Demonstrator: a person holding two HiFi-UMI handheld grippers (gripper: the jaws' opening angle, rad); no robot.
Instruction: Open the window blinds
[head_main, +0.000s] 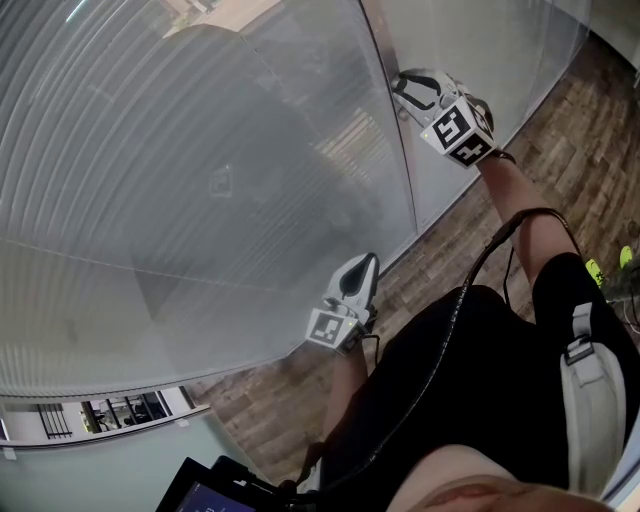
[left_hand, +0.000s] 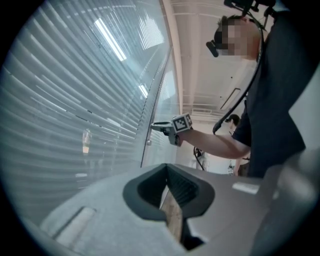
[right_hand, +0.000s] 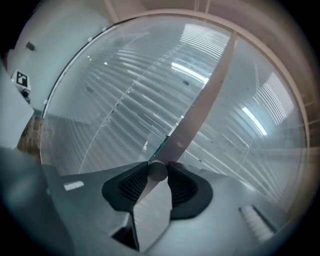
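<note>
The grey slatted blinds (head_main: 200, 180) hang behind glass, their slats lying flat and closed. A pale upright frame post (head_main: 397, 140) divides two panes. My right gripper (head_main: 403, 88) is up against that post, level, and in the right gripper view it (right_hand: 158, 167) is shut on a small round grey knob (right_hand: 158, 171) that sticks out from the post (right_hand: 200, 105). The left gripper view shows the same gripper (left_hand: 156, 125) from the side, at the post. My left gripper (head_main: 367, 266) hangs lower, near the pane's bottom edge, shut on nothing (left_hand: 167, 172).
Wood-plank floor (head_main: 560, 120) runs along the foot of the glass. A black cable (head_main: 470, 290) loops across the person's dark clothes. A dark screen (head_main: 205, 495) shows at the bottom left, beside a strip of railing (head_main: 90, 415) seen under the blinds.
</note>
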